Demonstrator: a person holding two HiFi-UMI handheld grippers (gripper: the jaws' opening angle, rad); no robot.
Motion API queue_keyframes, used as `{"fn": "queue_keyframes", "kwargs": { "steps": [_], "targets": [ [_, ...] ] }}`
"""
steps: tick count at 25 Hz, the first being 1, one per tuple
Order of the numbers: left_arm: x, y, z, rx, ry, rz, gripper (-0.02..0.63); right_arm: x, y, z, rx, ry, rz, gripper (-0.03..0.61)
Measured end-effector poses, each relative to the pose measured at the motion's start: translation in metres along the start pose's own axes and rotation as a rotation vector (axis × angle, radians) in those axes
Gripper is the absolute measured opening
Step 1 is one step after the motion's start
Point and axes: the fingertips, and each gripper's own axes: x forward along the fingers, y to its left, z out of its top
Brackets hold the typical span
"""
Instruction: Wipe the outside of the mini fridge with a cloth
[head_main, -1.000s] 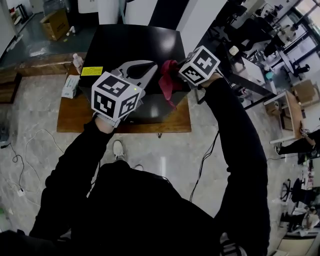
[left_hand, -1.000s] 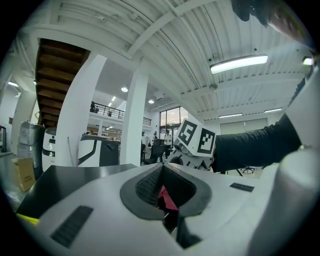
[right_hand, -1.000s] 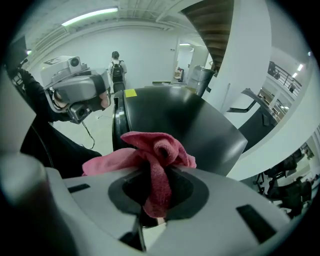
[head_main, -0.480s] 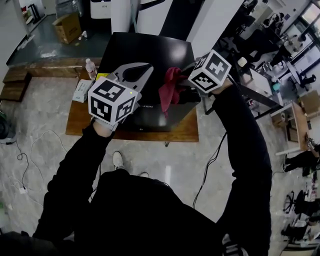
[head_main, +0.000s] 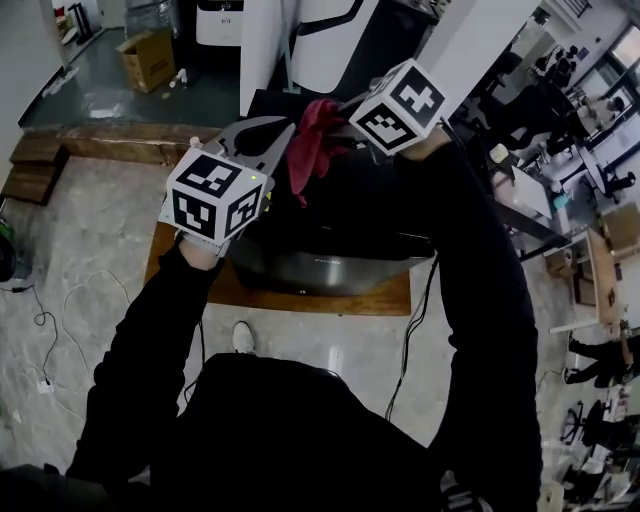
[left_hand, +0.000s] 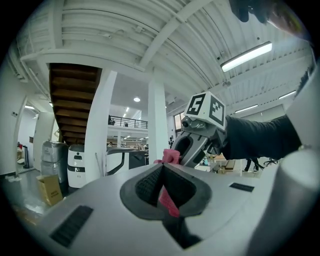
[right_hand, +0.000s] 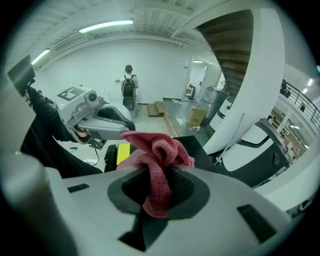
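Over mini fridge (head_main: 320, 225), right fingers (right_hand: 185, 189) clamping cloth (right_hand: 155, 150)

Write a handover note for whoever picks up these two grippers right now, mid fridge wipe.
Right gripper: shut on the red cloth, held above the mini fridge.
Left gripper: jaws together, nothing clamped, beside the cloth.
Mini fridge: black, on a wooden platform below both grippers.
Done: cloth in grip; how much is wiped cannot be told.
Left: lower the cloth and wipe the outside.
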Motion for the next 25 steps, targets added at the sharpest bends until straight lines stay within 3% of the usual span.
{"fn": "queue_keyframes", "kwargs": {
  "steps": [8,16,21,25],
  "targets": [
    [0.023,0.091,-0.022,-0.009,0.014,0.011,0.006,0.08,-0.09,0.046,0.035,0.057,-0.072,0.078],
    [0.044,0.154,-0.056,-0.067,0.032,-0.038,0.006,0.167,-0.165,0.044,0.068,0.133,-0.186,0.078],
    [0.047,0.176,-0.069,-0.089,0.047,-0.059,0.006,0.197,-0.185,0.034,0.092,0.182,-0.203,0.077],
    [0.042,0.175,-0.078,-0.109,0.052,-0.052,0.006,0.196,-0.174,0.029,0.065,0.213,-0.19,0.071]
  ]
}}
